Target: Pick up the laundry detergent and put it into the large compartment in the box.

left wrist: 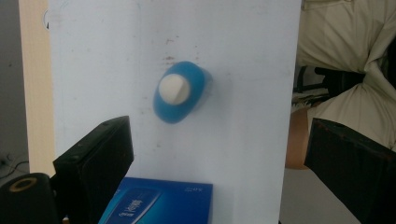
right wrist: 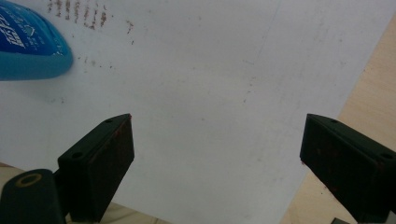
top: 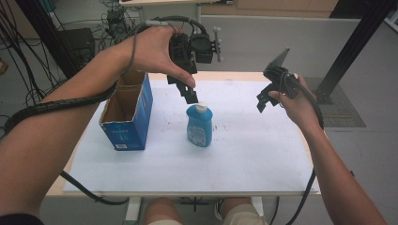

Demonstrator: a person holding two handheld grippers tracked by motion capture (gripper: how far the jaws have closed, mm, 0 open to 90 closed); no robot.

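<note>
Blue bottle (top: 199,126) stands upright on the bench (top: 253,154); left gripper (top: 190,96) hovers at its twelve o'clock, fingers apart, nothing between them.

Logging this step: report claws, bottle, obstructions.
Left claw open above blue bottle, not touching. Right claw open, off to the side. Bottle upright. Open box beside it, apart.

arms: bare, no sleeves | shorts: beige | left hand-held gripper (top: 190,96): black, blocky jaws | right hand-held gripper (top: 263,104): black | cables: black, trailing along my forearms
</note>
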